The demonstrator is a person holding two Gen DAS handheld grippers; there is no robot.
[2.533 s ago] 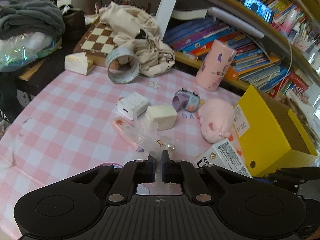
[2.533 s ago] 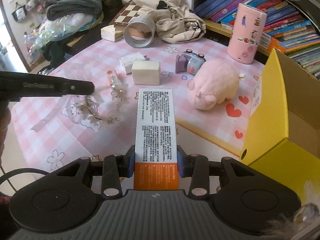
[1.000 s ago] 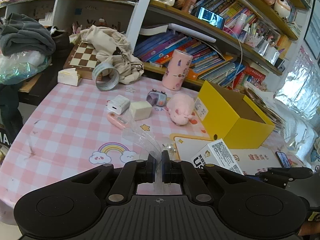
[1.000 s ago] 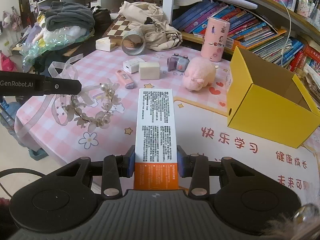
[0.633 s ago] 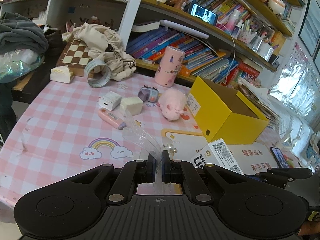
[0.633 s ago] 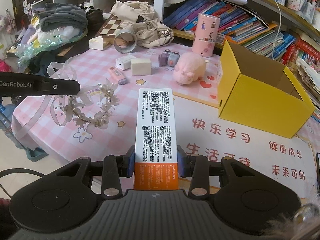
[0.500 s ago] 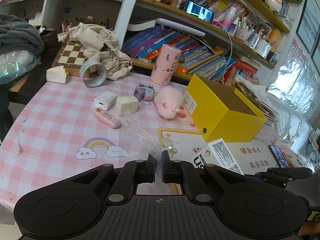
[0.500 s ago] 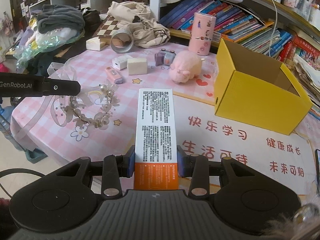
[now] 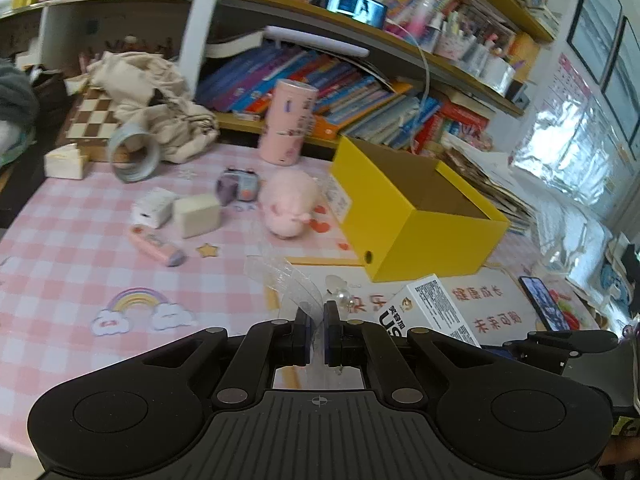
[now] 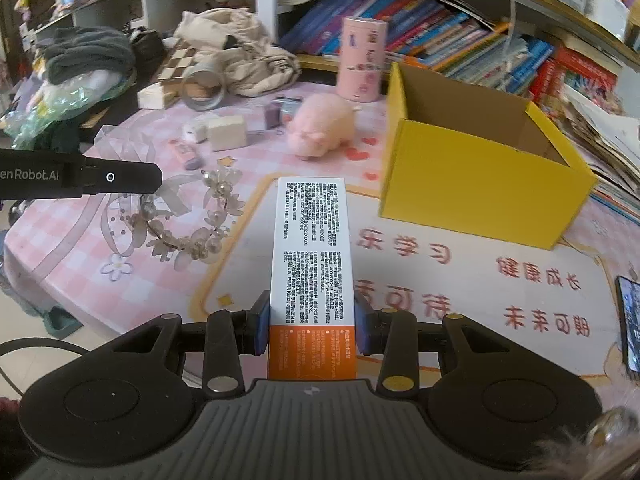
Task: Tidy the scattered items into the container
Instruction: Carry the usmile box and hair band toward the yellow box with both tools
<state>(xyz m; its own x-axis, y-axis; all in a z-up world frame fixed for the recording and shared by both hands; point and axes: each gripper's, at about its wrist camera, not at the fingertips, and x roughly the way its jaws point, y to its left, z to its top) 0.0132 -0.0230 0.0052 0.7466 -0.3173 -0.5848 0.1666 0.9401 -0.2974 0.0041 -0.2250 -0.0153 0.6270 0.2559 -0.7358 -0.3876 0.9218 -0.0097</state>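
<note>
The open yellow box (image 9: 436,244) stands on the table's right half, and no contents show. My left gripper (image 9: 316,320) is shut on the sheer ribbon (image 9: 288,280) of a pearl flower headband (image 10: 188,224), which dangles above the table left of the box. My right gripper (image 10: 311,320) is shut on a long white and orange carton (image 10: 310,240), held in the air in front of the yellow box (image 10: 472,184). The carton (image 9: 428,312) also shows low right in the left wrist view.
On the pink checked cloth lie a pink plush pig (image 9: 290,208), a purple toy camera (image 9: 236,188), a white charger (image 9: 154,206), a cream block (image 9: 196,214) and a pink pen-like case (image 9: 156,246). A pink tumbler (image 9: 288,122), tape roll (image 9: 134,156) and phone (image 9: 544,308) are nearby.
Both grippers have moved rightwards across the table with their loads still held. The yellow box now looks nearer and more central in both views.
</note>
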